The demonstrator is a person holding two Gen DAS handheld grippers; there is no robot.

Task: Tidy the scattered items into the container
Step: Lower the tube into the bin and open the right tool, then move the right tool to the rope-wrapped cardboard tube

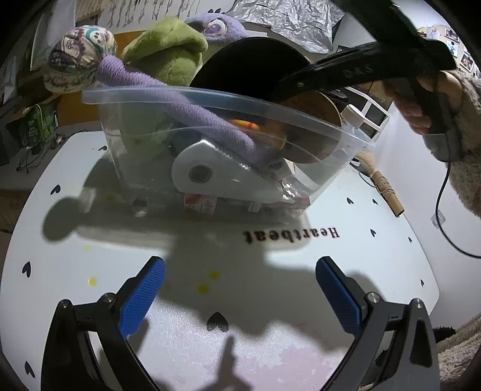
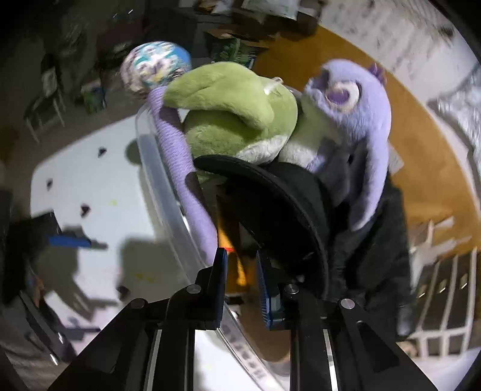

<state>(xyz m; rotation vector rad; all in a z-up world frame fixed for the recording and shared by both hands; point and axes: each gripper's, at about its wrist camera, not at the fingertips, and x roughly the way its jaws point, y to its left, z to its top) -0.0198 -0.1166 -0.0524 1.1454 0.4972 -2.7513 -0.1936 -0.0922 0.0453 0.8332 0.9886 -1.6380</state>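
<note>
Clear plastic, thin-walled and glossy, makes up the container (image 1: 315, 156) standing on the white table (image 1: 75, 210) with its little black heart prints and the word "Heartbeat". From the left wrist view it is heaped full: a fuzzy green plush (image 1: 168, 54) and a lilac plush with a big eye (image 1: 216, 27) bulge over the rim, a knitted purple rope (image 1: 180, 105) with a patterned fabric ball (image 1: 79, 57) at its end drapes across the front wall, and a white tape dispenser (image 1: 210, 171) lies flat on the bottom. A round black disc (image 1: 246, 66) leans inside, beside a brown cork-like round. The left gripper (image 1: 240, 296) hovers low over the table in front of the container, its ribbed blue pads spread wide and holding nothing. A hand in a furry sleeve (image 1: 421, 102) grips the other tool above the rim. From the right wrist view, blurred, the right gripper (image 2: 240, 276) hangs over the container's edge with its blue pads drawn close; the black disc (image 2: 270, 204) sits just beside the right-hand pad, and I cannot tell whether anything is pinched
</note>
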